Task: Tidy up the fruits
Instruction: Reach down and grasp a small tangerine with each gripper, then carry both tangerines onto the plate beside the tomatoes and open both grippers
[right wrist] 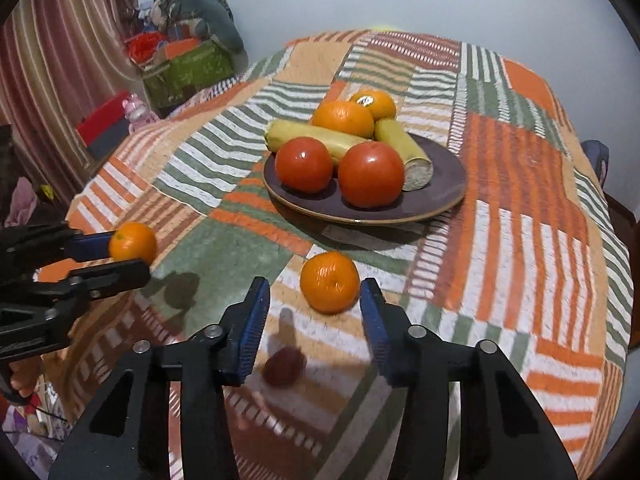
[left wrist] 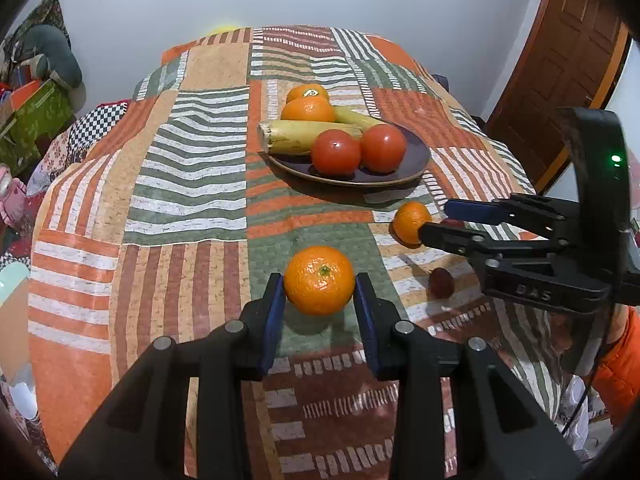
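Note:
My left gripper [left wrist: 319, 282] is shut on an orange mandarin [left wrist: 319, 280], held just above the tablecloth; it also shows in the right wrist view [right wrist: 133, 242]. A second mandarin [right wrist: 329, 281] lies on the cloth just ahead of my right gripper [right wrist: 314, 296], which is open and empty; that mandarin also shows in the left wrist view [left wrist: 411, 222]. A small dark red fruit [right wrist: 284, 366] lies under the right gripper. A dark plate [left wrist: 416, 160] holds two tomatoes [left wrist: 336, 152], two bananas [left wrist: 296, 136] and two oranges [left wrist: 308, 111].
The table wears a striped patchwork cloth [left wrist: 192, 184]. A green box and cushions [right wrist: 188, 68] stand at the far left beyond the table. A wooden door [left wrist: 560, 60] is at the right. The right gripper shows in the left wrist view [left wrist: 436, 220].

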`<state>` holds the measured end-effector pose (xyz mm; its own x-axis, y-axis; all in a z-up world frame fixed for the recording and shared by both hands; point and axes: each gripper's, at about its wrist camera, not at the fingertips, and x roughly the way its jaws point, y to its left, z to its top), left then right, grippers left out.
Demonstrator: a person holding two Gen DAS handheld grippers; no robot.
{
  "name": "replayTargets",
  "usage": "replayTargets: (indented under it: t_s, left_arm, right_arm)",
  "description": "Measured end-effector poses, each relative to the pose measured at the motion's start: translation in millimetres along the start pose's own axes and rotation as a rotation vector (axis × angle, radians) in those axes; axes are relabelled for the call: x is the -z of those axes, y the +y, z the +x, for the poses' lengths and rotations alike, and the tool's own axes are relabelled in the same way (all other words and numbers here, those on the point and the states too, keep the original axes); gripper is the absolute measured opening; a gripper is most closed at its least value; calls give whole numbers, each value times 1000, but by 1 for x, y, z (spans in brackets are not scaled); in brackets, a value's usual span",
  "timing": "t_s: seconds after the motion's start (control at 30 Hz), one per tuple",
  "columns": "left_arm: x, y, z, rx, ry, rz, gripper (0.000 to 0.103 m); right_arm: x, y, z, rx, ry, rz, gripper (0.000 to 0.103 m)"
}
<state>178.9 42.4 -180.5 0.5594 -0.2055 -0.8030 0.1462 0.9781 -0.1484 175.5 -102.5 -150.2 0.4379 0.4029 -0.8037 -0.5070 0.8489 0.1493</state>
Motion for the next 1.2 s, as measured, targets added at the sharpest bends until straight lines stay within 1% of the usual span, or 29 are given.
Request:
replayTargets:
  t_s: [0.13,0.2,0.43,0.5,0.6,0.63,0.67,0.7,0.8,1.0,1.2]
  left_arm:
    - [-2,3,11,9,22,-4,35]
    - [-4,3,15,9,25,-2,35]
    - [-9,-2,17,19,10,9,35]
    - [-11,-5,16,18,5,15,35]
    - [-13,-8,17,20,2,19,35]
    - [-14,-8,18,20,3,20,35]
    - [-15,-9,19,20,4,21,35]
    - [-15,-10,20,20,5,22,35]
    - [-18,-12,23,17,6,29,35]
    - [-33,-19,30,22,-8,34,35]
    - [-52,-31,39,18,-28,62,35]
  right_arm:
    - [-4,-1,14,-11,38,5,42]
    - [-6,1,17,22,39,-16,42]
    - [-10,0,23,73,63,-60,42]
    - [-11,-3,26,65,77,-51,42]
    - [-11,-7,33,29,97,-27,42]
    - [-10,-7,35,26,94,-25,42]
    - [-10,-8,36,27,89,-22,36]
    - [-9,-9,35,28,83,-18,35]
    - [-9,-16,33,-5,73,15,34]
    - [-12,-20,16,13,26,-3,35]
    - [-20,-31,4,8,-6,5,35]
